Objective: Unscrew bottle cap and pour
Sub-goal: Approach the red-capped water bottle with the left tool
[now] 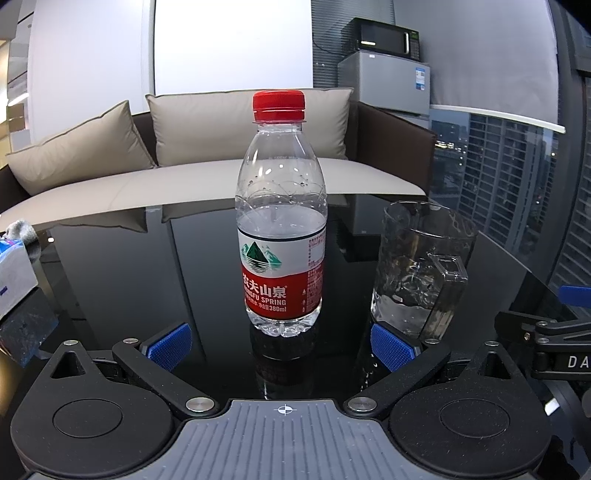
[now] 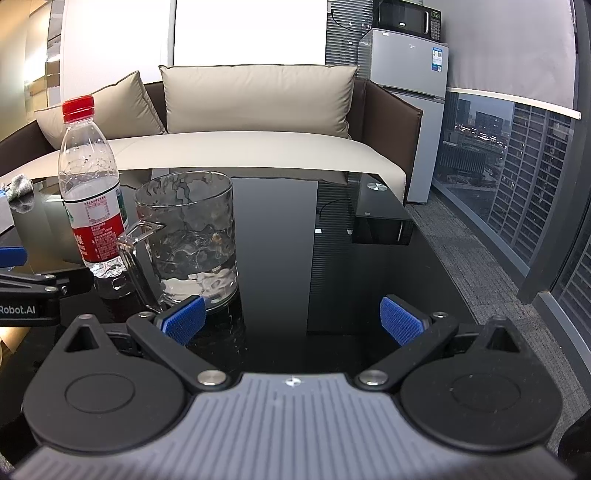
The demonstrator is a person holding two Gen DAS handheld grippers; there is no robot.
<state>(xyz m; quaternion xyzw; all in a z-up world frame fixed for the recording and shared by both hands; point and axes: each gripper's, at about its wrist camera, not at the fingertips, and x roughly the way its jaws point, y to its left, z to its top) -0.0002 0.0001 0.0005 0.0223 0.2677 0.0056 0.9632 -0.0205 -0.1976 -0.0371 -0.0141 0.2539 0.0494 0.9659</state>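
Table (image 1: 129, 266) of black glass carries the glass mug (image 1: 421, 266) and, just left of it, the upright bottle (image 1: 281, 236), red cap (image 1: 279, 105) on; left gripper (image 1: 280, 345) and right gripper (image 2: 293, 319), both wide open and empty, should square up, left around the body first.

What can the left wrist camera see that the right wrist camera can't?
Only the left wrist view shows the mountain logo on the bottle label and a tissue pack at the table's left edge. Only the right wrist view shows the carpet floor and a low black side table. Both show the red cap, glass mug with some water, black table, sofa, fridge and microwave. Left gripper and right gripper are open.
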